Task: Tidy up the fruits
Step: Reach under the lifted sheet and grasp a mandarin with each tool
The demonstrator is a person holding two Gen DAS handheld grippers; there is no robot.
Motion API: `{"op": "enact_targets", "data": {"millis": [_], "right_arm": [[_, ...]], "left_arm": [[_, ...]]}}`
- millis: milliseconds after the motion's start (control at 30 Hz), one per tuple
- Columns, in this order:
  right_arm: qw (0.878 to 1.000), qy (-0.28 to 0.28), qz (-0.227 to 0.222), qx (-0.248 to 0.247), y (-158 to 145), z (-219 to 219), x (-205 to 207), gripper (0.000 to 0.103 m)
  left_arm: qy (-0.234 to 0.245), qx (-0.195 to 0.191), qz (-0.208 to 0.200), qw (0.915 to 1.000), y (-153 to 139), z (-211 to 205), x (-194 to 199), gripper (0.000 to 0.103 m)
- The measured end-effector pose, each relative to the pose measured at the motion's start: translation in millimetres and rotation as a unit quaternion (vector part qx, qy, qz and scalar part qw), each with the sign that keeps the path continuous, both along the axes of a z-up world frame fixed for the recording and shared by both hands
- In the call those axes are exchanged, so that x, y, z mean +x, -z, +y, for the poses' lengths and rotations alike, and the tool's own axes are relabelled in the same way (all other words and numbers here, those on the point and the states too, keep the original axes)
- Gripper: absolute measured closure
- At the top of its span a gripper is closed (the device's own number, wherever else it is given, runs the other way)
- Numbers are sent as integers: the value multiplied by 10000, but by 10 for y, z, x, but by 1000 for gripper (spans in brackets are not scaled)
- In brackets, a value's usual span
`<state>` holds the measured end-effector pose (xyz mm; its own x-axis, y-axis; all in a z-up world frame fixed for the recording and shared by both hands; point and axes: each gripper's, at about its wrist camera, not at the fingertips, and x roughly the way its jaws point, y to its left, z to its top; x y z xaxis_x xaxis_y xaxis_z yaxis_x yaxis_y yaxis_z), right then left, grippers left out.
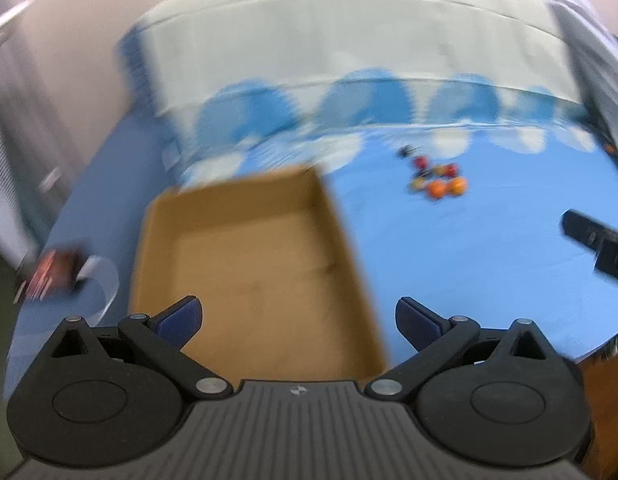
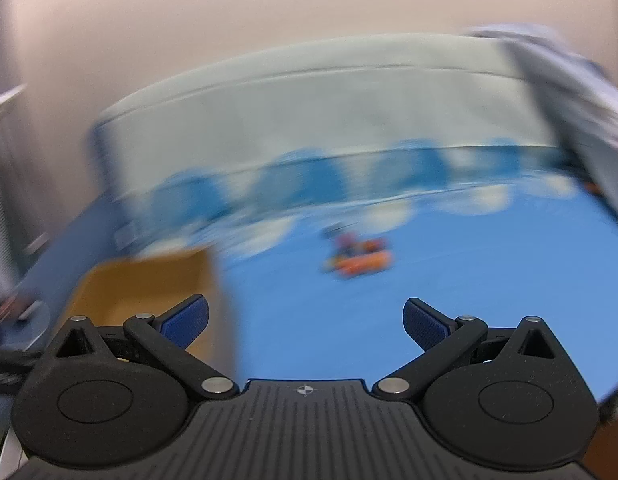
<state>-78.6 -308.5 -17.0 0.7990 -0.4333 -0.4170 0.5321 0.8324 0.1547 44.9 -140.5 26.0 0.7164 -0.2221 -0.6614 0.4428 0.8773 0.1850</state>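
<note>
A small pile of fruits [image 1: 439,178], red and orange, lies on the blue cloth, far ahead and to the right in the left wrist view. In the right wrist view the same fruits [image 2: 359,258] show as a blurred smear ahead. A shallow brown cardboard box [image 1: 253,264] with nothing in it sits under my left gripper [image 1: 299,318], which is open and holds nothing. My right gripper [image 2: 305,320] is open too, over bare blue cloth, with the box [image 2: 149,292] at its left. The right gripper also appears in the left wrist view as a black shape [image 1: 597,240] at the right edge.
The blue cloth [image 1: 469,260] covers a bed with a pale headboard [image 1: 349,32] at the back. A red-and-black packet [image 1: 49,272] and a white curved object [image 1: 105,280] lie left of the box. A wooden edge [image 1: 605,400] shows at bottom right.
</note>
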Motion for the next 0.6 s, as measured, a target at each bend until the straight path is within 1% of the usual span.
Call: {"op": "enact_targets", "data": {"millis": [33,67,100,133,167,233,267,300,333,367,400,433,467,500,600], "right_arm": [[9991,410,-66,38,14,-300,-13,0],[9970,760,-166,35,14,-558,-39,0],[9934,1124,-245,-13,-7,-829,-90,0],[9880,1528,-208,15,-9,-1152,-127,0],[9832,1820,-145,46,4,-1389,-159,0],[9711,2375,-203,137,21,-1950,-278,1],[9623,2704,-203,193,36,-2255,-389,1],[9557,2926,-136,284,112,-2396,-393,1],[9459,3216,-170,396,156,-2665,-519,1],[9380,3416,-189,550,235,-2912,-566,1],[9306,3585,-212,705,313,-3184,-627,1],[9208,3804,-190,842,389,-3459,-737,1],[9126,3982,-160,914,470,-3615,-800,1],[9071,4095,-156,958,556,-3804,-851,0],[8989,4232,75,1133,903,-4476,-870,1]], "left_arm": [[226,42,-68,9997,-27,-273,93,0],[446,177,-104,9988,-25,-583,207,0],[692,242,-70,9973,-44,-925,320,0],[903,330,86,9953,-9,-1222,445,0],[1169,283,248,9924,-19,-1548,556,0],[1633,179,514,9851,-7,-2210,749,0],[1848,98,641,9806,-24,-2570,814,0],[2089,18,747,9751,-28,-2919,863,0],[2259,11,806,9708,-11,-3256,899,0],[2364,57,817,9682,6,-3575,914,0],[2518,118,820,9642,35,-3979,924,0],[2641,198,819,9608,88,-4324,939,0],[2750,291,825,9575,150,-4724,939,0],[2895,352,855,9527,239,-5122,942,0],[3338,420,909,9373,644,-6223,980,0]]}}
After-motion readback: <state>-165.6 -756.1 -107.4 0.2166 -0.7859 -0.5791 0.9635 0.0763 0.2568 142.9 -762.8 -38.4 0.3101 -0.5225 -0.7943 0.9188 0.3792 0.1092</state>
